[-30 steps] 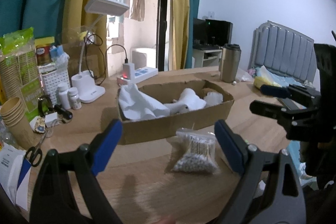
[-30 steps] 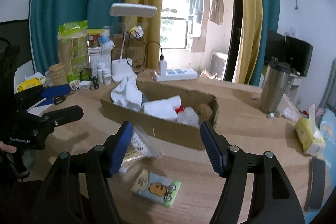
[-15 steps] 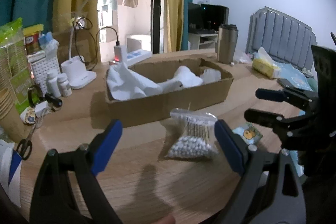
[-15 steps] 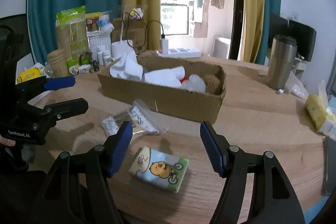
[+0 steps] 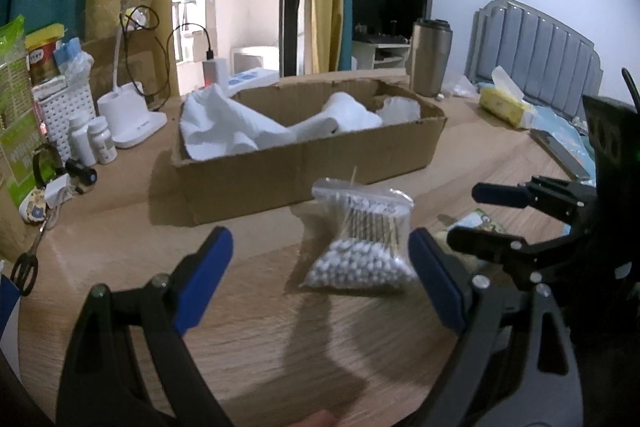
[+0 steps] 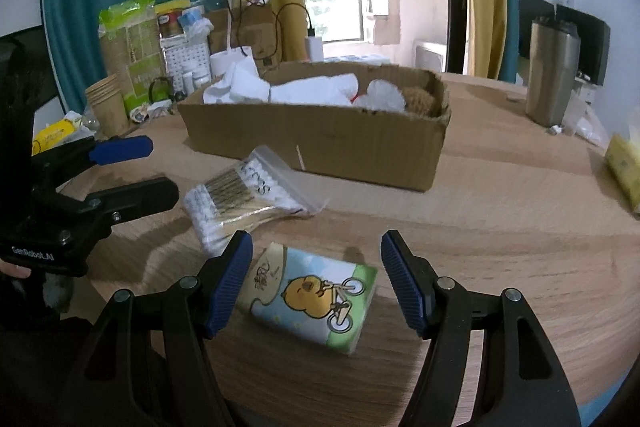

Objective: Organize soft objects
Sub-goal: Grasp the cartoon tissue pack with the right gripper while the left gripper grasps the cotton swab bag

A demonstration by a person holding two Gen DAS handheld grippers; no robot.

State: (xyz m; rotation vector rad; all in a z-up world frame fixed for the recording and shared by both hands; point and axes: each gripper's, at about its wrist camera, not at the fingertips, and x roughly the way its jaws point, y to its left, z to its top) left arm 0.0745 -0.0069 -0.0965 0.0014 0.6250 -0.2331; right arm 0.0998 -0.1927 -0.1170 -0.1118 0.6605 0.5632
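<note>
A clear bag of cotton swabs lies on the wooden table in front of a cardboard box that holds white cloths and a brown plush. My left gripper hovers open just short of the bag, the bag nearer its right finger. A tissue pack with a cartoon duck lies near the table's front edge. My right gripper is open above it, its blue pads on either side and not touching.
A desk lamp, pill bottles, paper cups and scissors crowd the left side. A steel tumbler and a yellow tissue box stand on the right. The table's front edge curves close under both grippers.
Both grippers have come down and tilted toward the table. The swab bag now sits closer to the left fingers and the tissue pack has come between the right fingers. Both openings are unchanged.
</note>
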